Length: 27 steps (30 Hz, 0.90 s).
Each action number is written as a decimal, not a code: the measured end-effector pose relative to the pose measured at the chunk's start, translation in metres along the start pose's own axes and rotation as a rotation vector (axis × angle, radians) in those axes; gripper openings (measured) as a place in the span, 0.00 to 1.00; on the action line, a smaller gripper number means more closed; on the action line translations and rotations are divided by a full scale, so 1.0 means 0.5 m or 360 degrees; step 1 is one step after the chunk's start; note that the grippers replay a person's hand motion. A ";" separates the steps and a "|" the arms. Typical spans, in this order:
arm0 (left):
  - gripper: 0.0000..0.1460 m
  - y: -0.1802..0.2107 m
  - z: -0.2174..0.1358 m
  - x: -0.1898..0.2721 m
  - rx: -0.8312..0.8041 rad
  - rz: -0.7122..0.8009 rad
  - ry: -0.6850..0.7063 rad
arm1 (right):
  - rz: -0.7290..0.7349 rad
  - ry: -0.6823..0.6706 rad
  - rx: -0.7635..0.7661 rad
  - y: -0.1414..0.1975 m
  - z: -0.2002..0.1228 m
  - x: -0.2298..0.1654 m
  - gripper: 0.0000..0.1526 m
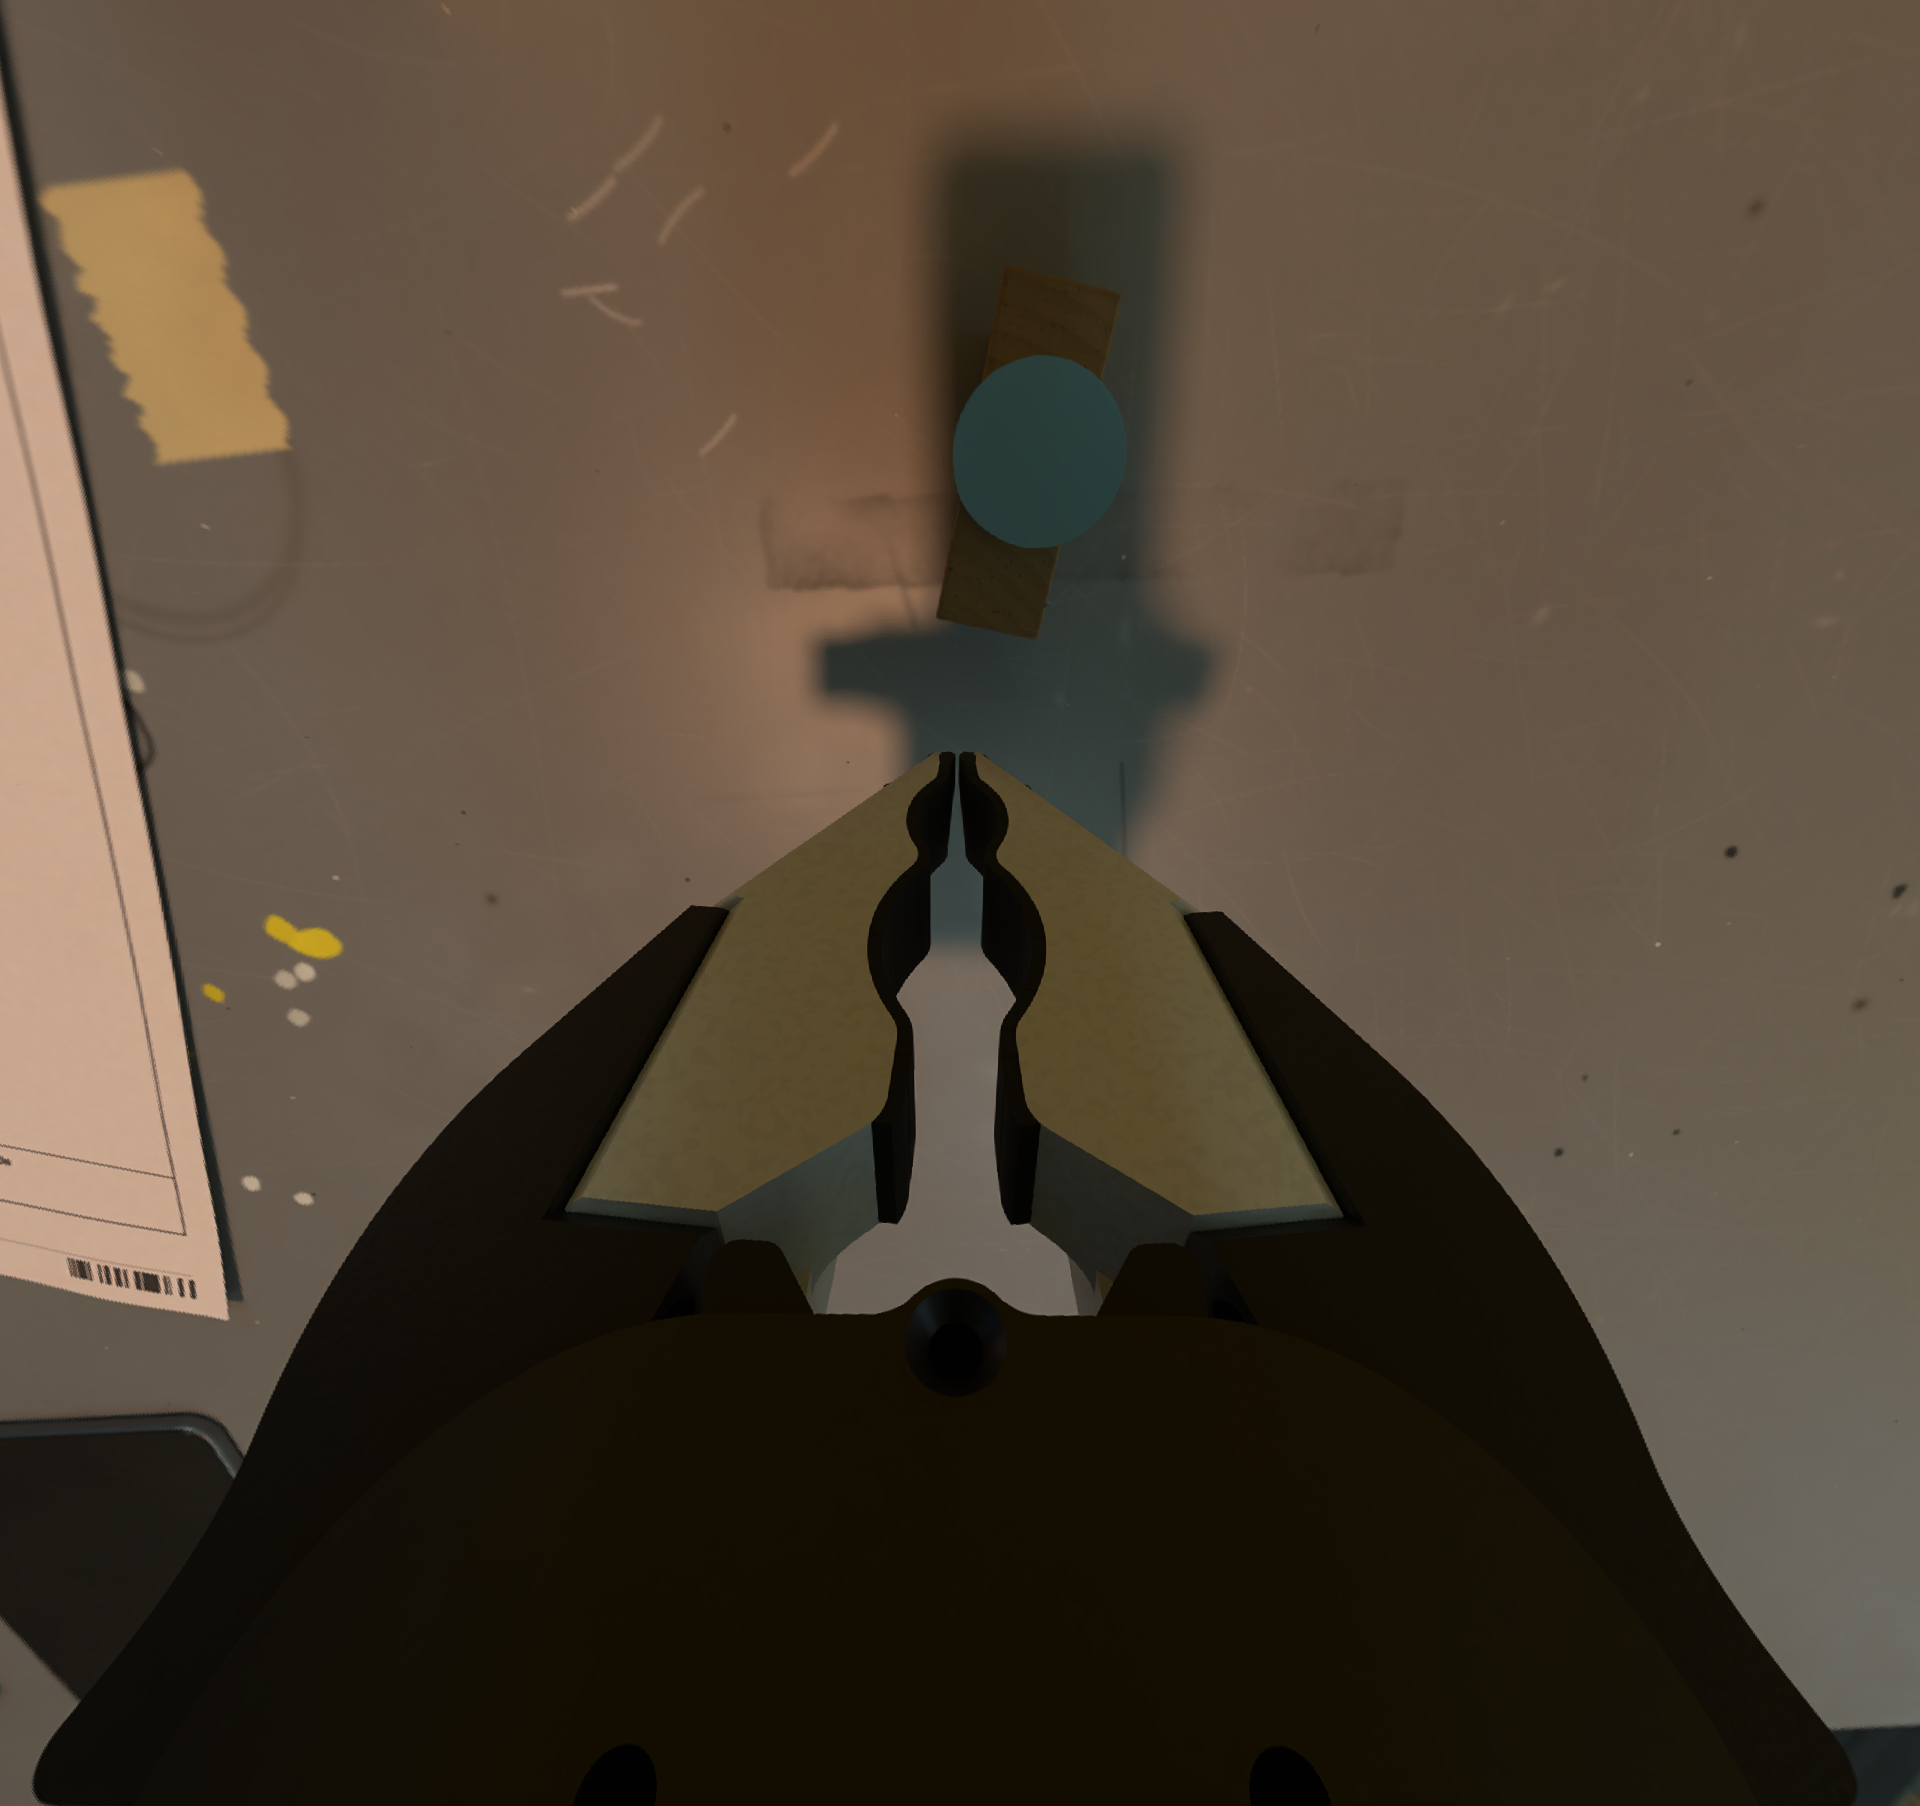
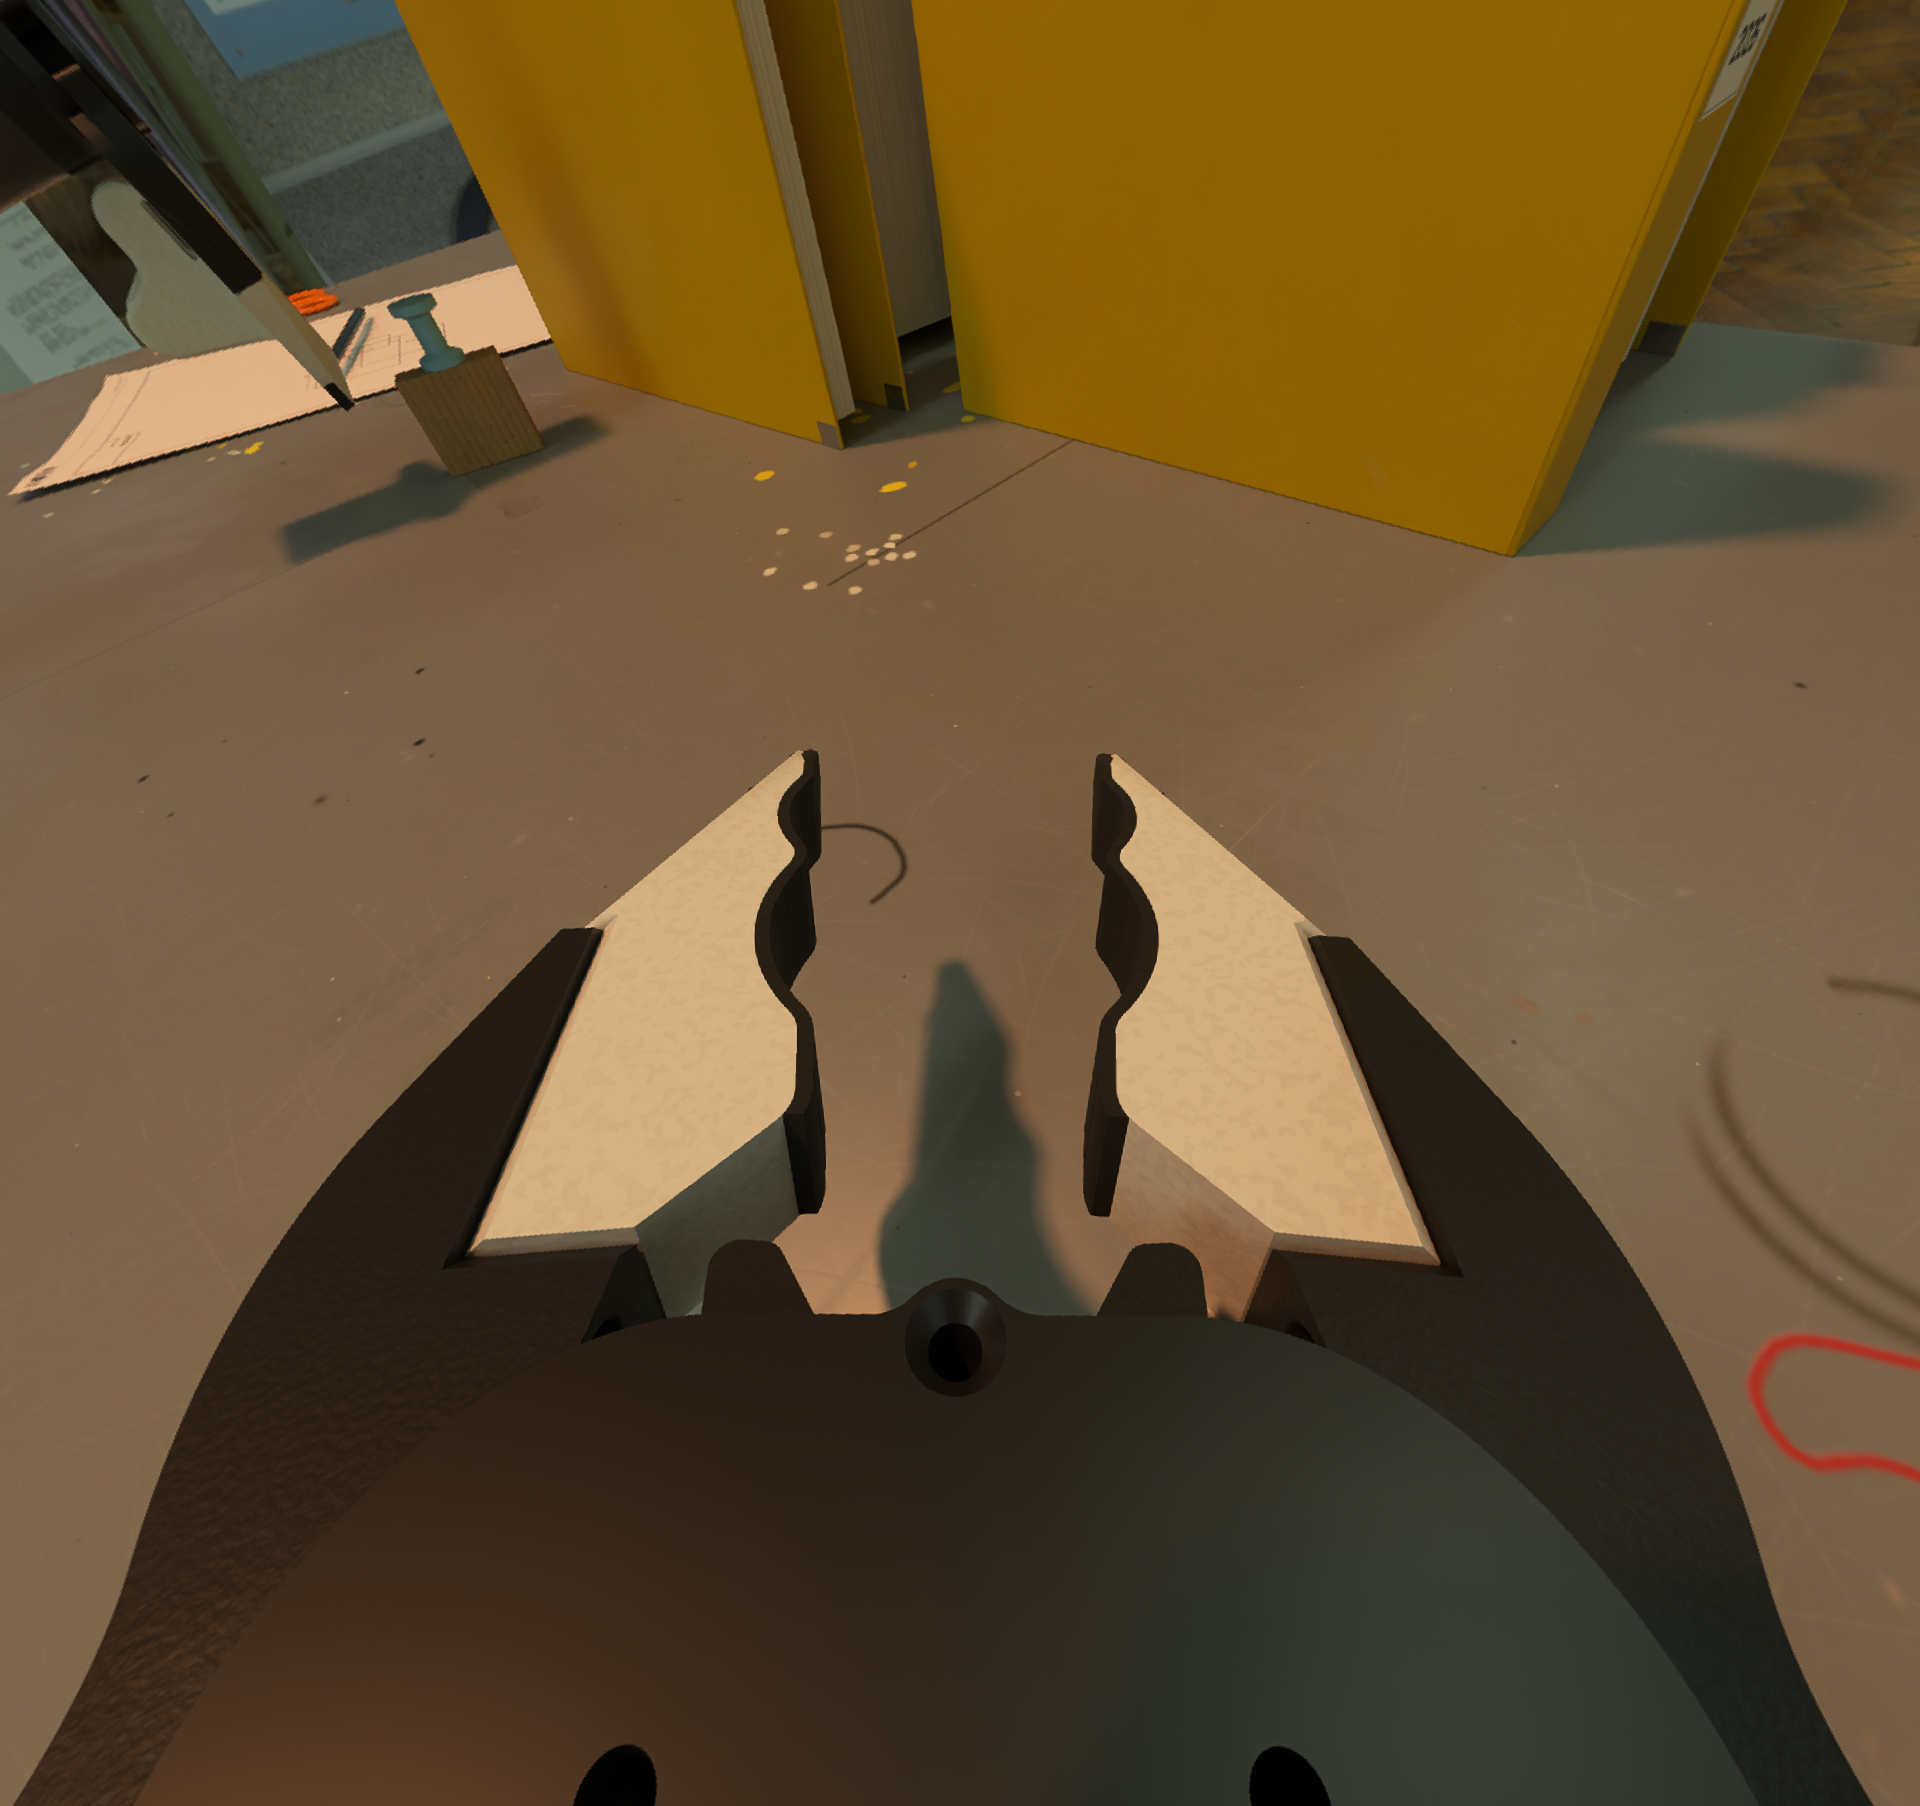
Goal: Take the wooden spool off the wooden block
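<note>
In the left wrist view I look straight down on a teal spool (image 1: 1039, 450) standing on a tan wooden block (image 1: 1027, 452) on the grey-brown table. My left gripper (image 1: 956, 757) is shut and empty, high above them, its tips a little short of the block's near end. In the right wrist view the spool (image 2: 426, 331) stands upright on the block (image 2: 470, 414) far off at the upper left. My right gripper (image 2: 956, 759) is open and empty, low over the table and far from the block. The other gripper's finger (image 2: 312, 359) hangs above the spool there.
Tall yellow panels (image 2: 1247, 198) stand on the table ahead of the right gripper. A white paper sheet (image 1: 73, 821) lies left of the block, also in the right wrist view (image 2: 208, 395). A tan tape strip (image 1: 166, 322) and paint spots (image 2: 852, 551) mark the table.
</note>
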<state>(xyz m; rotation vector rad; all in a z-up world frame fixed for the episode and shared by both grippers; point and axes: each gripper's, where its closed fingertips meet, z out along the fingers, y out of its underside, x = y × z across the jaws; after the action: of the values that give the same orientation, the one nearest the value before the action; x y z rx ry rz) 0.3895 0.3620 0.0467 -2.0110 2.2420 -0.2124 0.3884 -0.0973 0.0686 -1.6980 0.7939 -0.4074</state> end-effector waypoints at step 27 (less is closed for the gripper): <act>0.47 -0.071 -0.040 0.000 0.0399 0.0238 -0.0129 | 0.0020 -0.0036 -0.0014 0.003 0.005 -0.006 0.34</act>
<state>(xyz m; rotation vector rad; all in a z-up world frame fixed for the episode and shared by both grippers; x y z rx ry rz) 0.4203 0.3588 0.0729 -1.6889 2.1804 -0.3695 0.3877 -0.0936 0.0667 -1.7026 0.7903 -0.3759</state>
